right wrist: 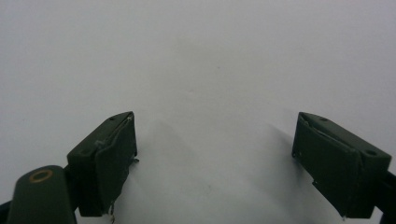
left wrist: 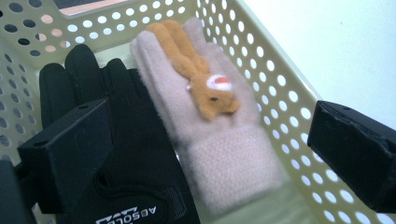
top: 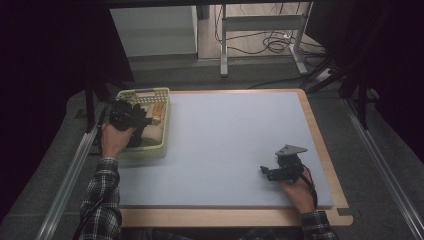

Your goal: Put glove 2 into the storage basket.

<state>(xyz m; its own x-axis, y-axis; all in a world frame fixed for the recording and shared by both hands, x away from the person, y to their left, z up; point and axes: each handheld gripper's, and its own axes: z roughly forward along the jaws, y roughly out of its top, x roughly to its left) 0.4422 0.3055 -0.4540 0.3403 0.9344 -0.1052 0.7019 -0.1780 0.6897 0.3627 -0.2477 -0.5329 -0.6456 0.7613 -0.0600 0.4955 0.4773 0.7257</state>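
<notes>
A pale green perforated basket (top: 166, 120) (left wrist: 280, 88) stands at the table's left edge. Inside it lie a beige knitted glove (left wrist: 224, 154) (top: 154, 132) with an orange plush animal (left wrist: 201, 79) on it, and beside it a black glove (left wrist: 135, 154). My left gripper (top: 131, 119) (left wrist: 210, 154) hovers just above the two gloves, open, its jaws wide apart with nothing pressed between them. Over bare tabletop at the front right, my right gripper (top: 266, 173) (right wrist: 215, 163) is open and holds nothing.
The grey mat (top: 230, 145) covers a wooden table (top: 320, 145). A metal rail (top: 70, 170) runs along the left side. Beyond the far edge stand a table frame (top: 260, 22) and loose cables (top: 275, 42) on the floor.
</notes>
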